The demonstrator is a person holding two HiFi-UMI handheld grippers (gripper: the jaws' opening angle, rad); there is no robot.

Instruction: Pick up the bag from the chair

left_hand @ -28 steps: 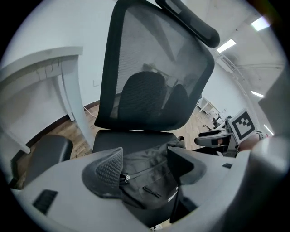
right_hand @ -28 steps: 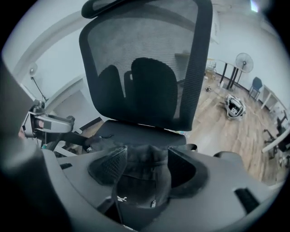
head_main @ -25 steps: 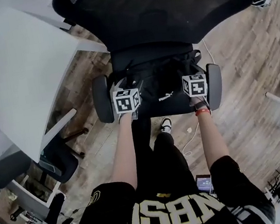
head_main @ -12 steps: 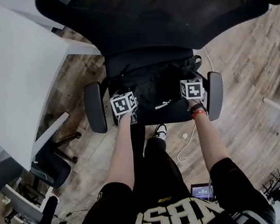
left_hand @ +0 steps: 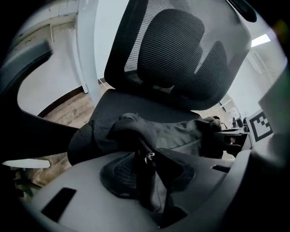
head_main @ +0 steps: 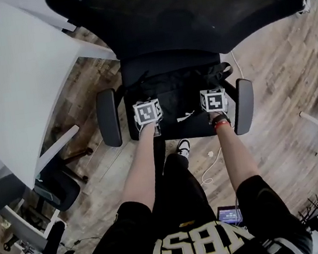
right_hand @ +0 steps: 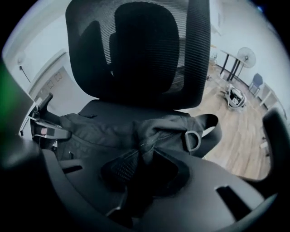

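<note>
A black fabric bag [head_main: 174,91] lies across the seat of a black mesh office chair [head_main: 189,12]. My left gripper [head_main: 146,106] is on the bag's near left end. In the left gripper view a fold of cloth with a zipper pull [left_hand: 148,156] is pinched between the jaws of the left gripper [left_hand: 152,186]. My right gripper [head_main: 213,94] is on the near right end. In its own view, bunched bag fabric [right_hand: 142,149] beside a D-ring [right_hand: 192,139] is caught in the right gripper [right_hand: 136,181]. Both pairs of jaws have just been closing on the bag.
Chair armrests [head_main: 108,118] [head_main: 243,105] flank both grippers closely, and the tall backrest rises just behind the bag. A white desk [head_main: 8,69] stands at the left with another chair [head_main: 56,189] under it. A white cable [head_main: 212,166] lies on the wood floor.
Both grippers have come down onto the near side of the bag, and each has shifted slightly inward along it. The bag still lies on the seat.
</note>
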